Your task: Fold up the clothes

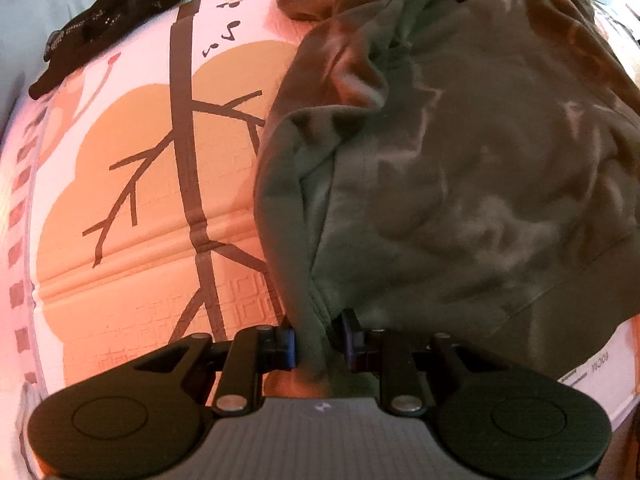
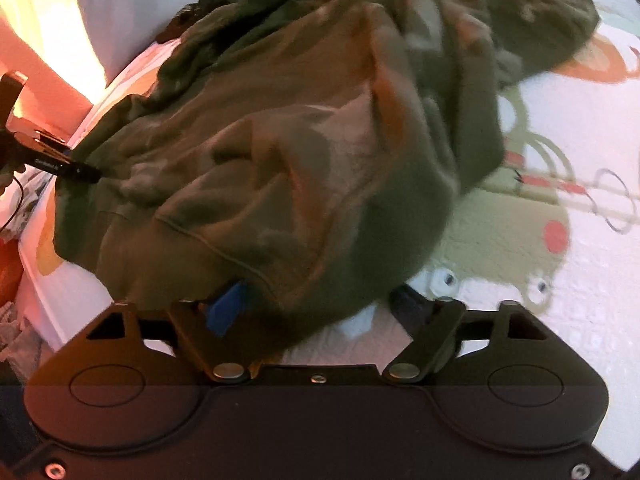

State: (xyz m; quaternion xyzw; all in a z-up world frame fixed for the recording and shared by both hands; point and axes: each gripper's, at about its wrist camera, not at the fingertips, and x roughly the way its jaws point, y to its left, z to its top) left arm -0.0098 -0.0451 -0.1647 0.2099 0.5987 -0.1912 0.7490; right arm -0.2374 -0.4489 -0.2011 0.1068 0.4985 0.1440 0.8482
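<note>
Your left tool [image 1: 316, 344] is clamped on a bunched edge of the olive sweatshirt [image 1: 460, 168], which spreads from 12 to 3 o'clock over the patterned play mat [image 1: 132, 184]. A black garment [image 1: 108, 20] lies at 10 o'clock, well apart. Your right tool [image 2: 316, 308] stands with its jaws wide, gripping nothing; the sweatshirt's hem [image 2: 320, 280] drapes between its fingers and fills its view toward 12 o'clock.

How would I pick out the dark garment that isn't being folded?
Start from the printed play mat with its brown tree. Follow the trunk to the mat's far left corner: the small black garment lies bunched there, apart from the big olive-green hoodie.
</note>
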